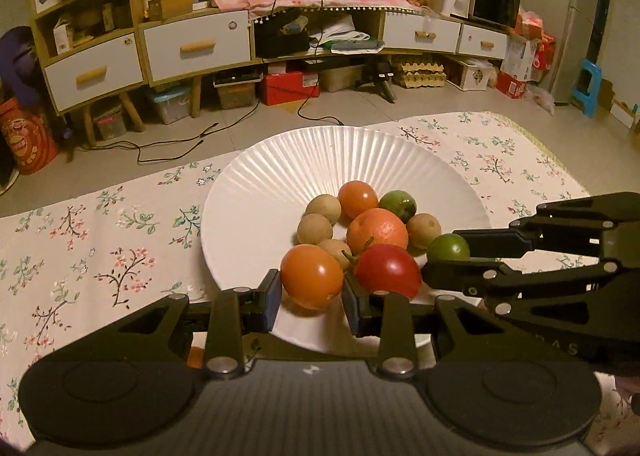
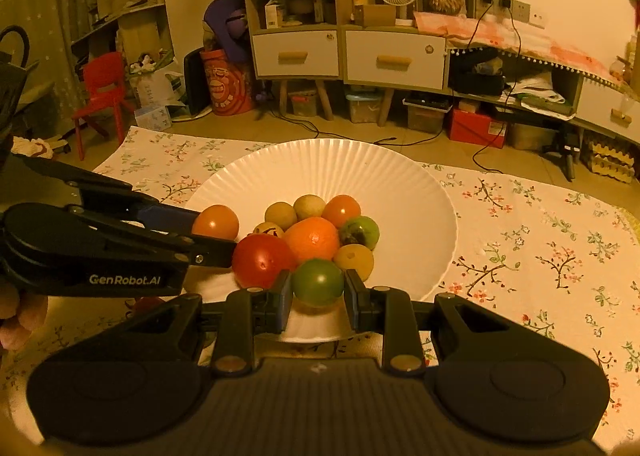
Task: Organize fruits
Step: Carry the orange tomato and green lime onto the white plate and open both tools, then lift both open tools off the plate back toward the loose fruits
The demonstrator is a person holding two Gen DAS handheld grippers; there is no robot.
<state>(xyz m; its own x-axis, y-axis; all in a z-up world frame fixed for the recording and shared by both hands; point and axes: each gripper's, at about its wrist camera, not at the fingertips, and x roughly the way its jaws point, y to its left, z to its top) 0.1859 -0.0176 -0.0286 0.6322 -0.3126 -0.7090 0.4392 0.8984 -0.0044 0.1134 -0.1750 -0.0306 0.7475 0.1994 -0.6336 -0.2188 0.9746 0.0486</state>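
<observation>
A white ribbed plate [image 1: 288, 175] [image 2: 304, 167] on a floral tablecloth holds a pile of fruit: an orange [image 1: 377, 231] [image 2: 313, 238], a red tomato [image 1: 387, 270] [image 2: 262, 259], an orange tomato at the back [image 1: 357, 199] [image 2: 341, 210], a green fruit [image 1: 397, 203] [image 2: 360, 231] and several tan round fruits [image 1: 314, 229]. My left gripper [image 1: 310, 292] [image 2: 216, 232] is shut on an orange tomato [image 1: 312, 276] [image 2: 216, 221] at the plate's near edge. My right gripper [image 2: 318, 298] [image 1: 444, 254] is shut on a green tomato [image 2: 318, 280] [image 1: 448, 248] beside the pile.
The floral cloth [image 1: 100, 248] [image 2: 540, 248] spreads around the plate. Beyond lie floor cables [image 1: 240, 127], a low cabinet with drawers [image 1: 196, 45], storage boxes and a red chair [image 2: 100, 95].
</observation>
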